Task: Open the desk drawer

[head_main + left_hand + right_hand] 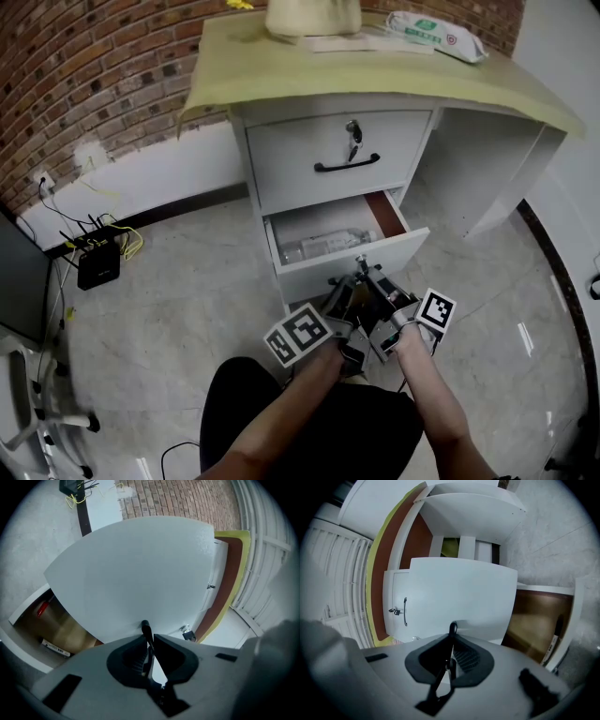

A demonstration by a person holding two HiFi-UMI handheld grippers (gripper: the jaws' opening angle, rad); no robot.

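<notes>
The white desk (pixel 487 169) has two drawers. The lower drawer (pixel 349 264) stands partly pulled out, and a clear bottle (pixel 323 244) lies inside it. Both grippers meet at its front, the left gripper (pixel 345 298) beside the right gripper (pixel 375 291). In the left gripper view the white drawer front (pixel 140 573) fills the frame, and the left gripper (pixel 149 639) is shut on the thin black drawer handle (pixel 146 631). The right gripper view shows the drawer front (pixel 459 592) and the right gripper (pixel 451 641) shut on the same handle (pixel 453 628).
The upper drawer (pixel 281 150) is closed, with a black handle (pixel 347 165) and a key (pixel 353 136) in its lock. A wipes pack (pixel 436 36) lies on the yellow-green desk top (pixel 375 70). A router (pixel 98 262) with cables sits on the floor at left, near a chair base (pixel 37 422).
</notes>
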